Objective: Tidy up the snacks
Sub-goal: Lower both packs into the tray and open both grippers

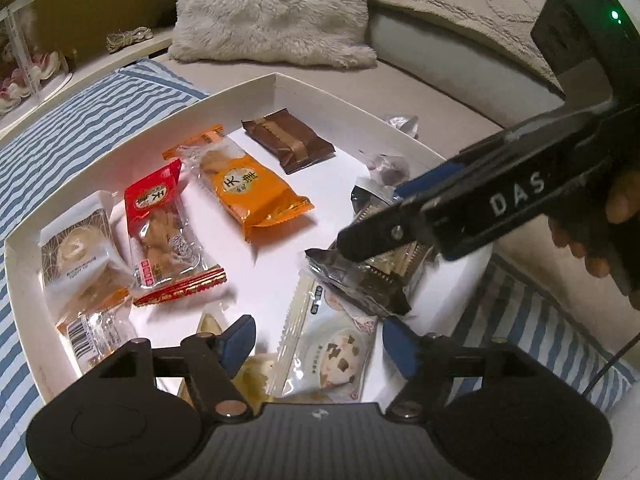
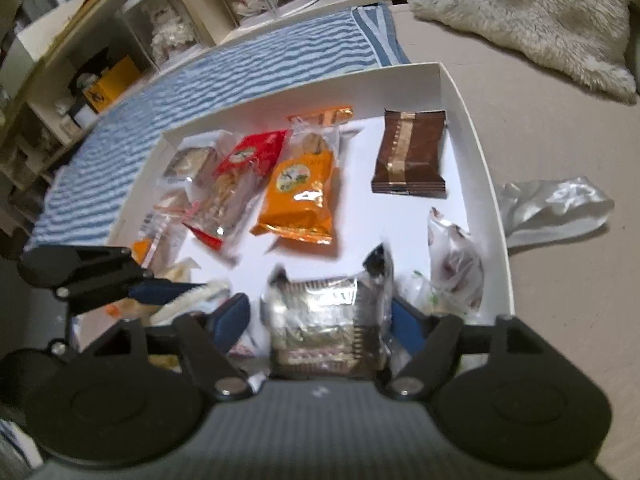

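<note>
A white tray (image 1: 276,80) (image 2: 472,120) holds several wrapped snacks: an orange packet (image 1: 256,192) (image 2: 304,188), a red one (image 1: 164,232) (image 2: 244,176) and a brown one (image 1: 288,144) (image 2: 410,156). My left gripper (image 1: 320,342) is open low over the tray's near edge, and a white cookie packet (image 1: 328,344) lies flat beneath the gap. My right gripper (image 2: 320,324) straddles a clear packet with a dark biscuit (image 2: 324,320) (image 1: 360,280). Its pads stand apart from the wrapper, with a gap showing on the left side. A hand (image 1: 616,216) holds that gripper's handle.
The tray rests on a blue-and-white striped cloth (image 1: 60,128) on a beige couch. A fluffy cushion (image 1: 276,12) lies behind it. A crumpled clear bag (image 2: 556,204) sits just outside the tray's right wall. Cluttered shelves (image 2: 100,80) stand at far left.
</note>
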`<state>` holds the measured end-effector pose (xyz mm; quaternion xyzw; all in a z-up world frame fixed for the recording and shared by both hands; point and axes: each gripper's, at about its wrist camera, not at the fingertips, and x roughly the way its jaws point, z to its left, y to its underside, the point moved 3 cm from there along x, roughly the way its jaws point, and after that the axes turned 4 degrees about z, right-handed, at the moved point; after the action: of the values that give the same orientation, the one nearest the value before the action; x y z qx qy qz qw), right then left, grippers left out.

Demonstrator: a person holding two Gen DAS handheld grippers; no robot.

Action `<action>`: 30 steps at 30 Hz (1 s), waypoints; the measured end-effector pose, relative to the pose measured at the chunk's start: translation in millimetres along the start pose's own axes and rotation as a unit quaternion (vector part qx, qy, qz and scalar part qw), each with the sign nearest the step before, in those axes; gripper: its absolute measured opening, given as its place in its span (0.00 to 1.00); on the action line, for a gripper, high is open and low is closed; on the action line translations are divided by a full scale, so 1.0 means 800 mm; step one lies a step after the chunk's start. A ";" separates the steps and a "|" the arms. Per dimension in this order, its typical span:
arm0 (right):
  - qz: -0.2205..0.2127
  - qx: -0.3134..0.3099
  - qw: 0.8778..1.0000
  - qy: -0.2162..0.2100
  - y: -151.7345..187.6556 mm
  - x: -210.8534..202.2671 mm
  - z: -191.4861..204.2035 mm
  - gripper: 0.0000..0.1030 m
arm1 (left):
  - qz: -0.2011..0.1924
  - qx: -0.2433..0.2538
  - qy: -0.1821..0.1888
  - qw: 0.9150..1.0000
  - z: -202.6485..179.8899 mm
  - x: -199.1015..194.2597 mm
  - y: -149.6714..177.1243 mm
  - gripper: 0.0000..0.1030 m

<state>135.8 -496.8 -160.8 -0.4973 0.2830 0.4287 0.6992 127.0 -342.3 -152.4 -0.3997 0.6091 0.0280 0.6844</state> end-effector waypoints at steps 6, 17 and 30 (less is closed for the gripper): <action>-0.007 -0.006 1.000 0.003 -0.003 -0.016 0.008 0.85 | -0.003 -0.006 0.002 1.000 -0.005 -0.011 -0.001 0.78; -0.011 -0.021 1.000 0.014 0.004 -0.041 0.023 0.94 | -0.009 -0.037 0.000 0.999 -0.006 -0.042 0.004 0.99; -0.050 -0.029 0.997 0.052 0.015 -0.088 0.045 1.00 | -0.043 -0.109 -0.026 0.993 0.003 -0.104 0.021 1.00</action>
<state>91.2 -483.7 -95.8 -0.5527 0.2807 0.3748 0.6893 99.2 -292.3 -89.9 -0.4971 0.5664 0.0749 0.6531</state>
